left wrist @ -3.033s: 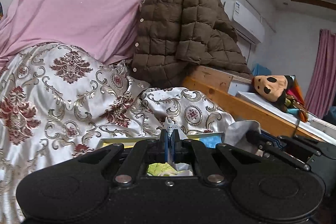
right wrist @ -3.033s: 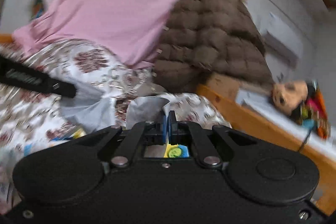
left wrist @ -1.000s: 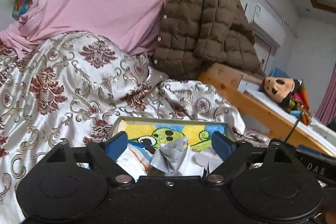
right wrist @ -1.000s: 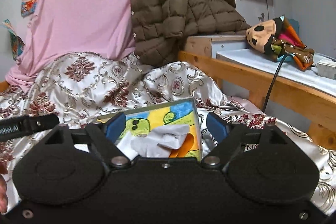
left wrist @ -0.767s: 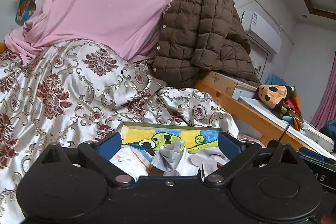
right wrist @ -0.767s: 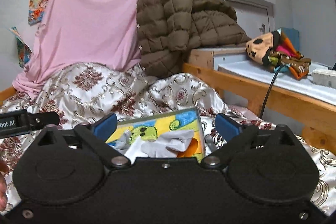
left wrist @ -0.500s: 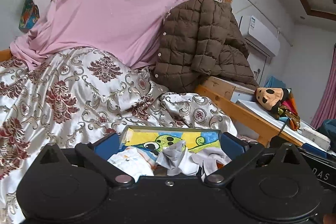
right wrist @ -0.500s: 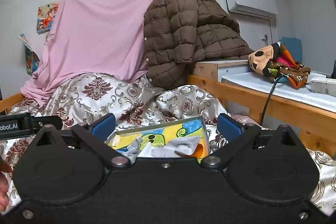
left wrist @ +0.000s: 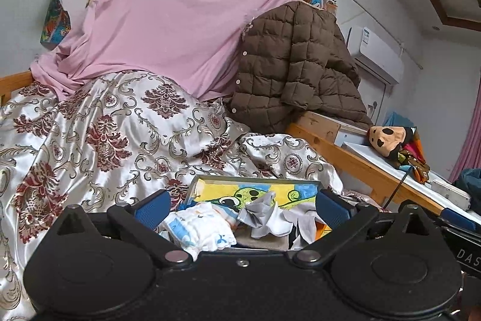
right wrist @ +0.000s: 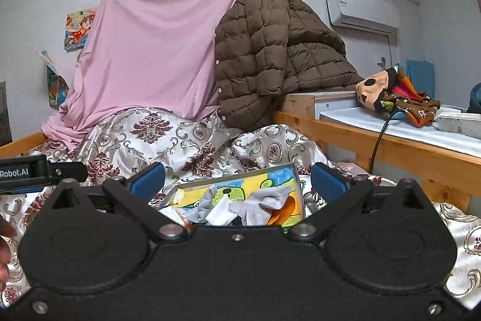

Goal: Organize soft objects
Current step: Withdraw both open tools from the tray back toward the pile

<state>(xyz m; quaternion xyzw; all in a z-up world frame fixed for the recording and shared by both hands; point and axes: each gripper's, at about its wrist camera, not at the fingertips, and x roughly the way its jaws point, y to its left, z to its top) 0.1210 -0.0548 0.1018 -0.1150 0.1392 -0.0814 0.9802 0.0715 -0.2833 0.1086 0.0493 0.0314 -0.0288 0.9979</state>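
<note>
A shallow box with a yellow cartoon lining [left wrist: 270, 191] [right wrist: 270, 176] lies on the patterned bedspread. Inside it are a crumpled grey sock [left wrist: 258, 212] [right wrist: 264, 205], a white printed cloth [left wrist: 204, 227] and other small garments. My left gripper [left wrist: 242, 208] stands open just in front of the box, blue pads wide apart, nothing between them. My right gripper [right wrist: 237, 184] is open too, hovering before the same box with empty jaws. The left gripper's body [right wrist: 36, 170] shows at the left edge of the right wrist view.
A floral satin bedspread [left wrist: 105, 140] covers the bed. A pink sheet [left wrist: 180, 29] hangs on the wall, a brown quilted jacket [left wrist: 294, 71] drapes over a wooden frame [left wrist: 345, 158]. A plush toy [left wrist: 393, 140] and a black cable [right wrist: 380, 134] lie on the right ledge.
Both grippers opened from shut, letting the grey sock drop into the box, then pulled back from it, so more of the bed and wall shows.
</note>
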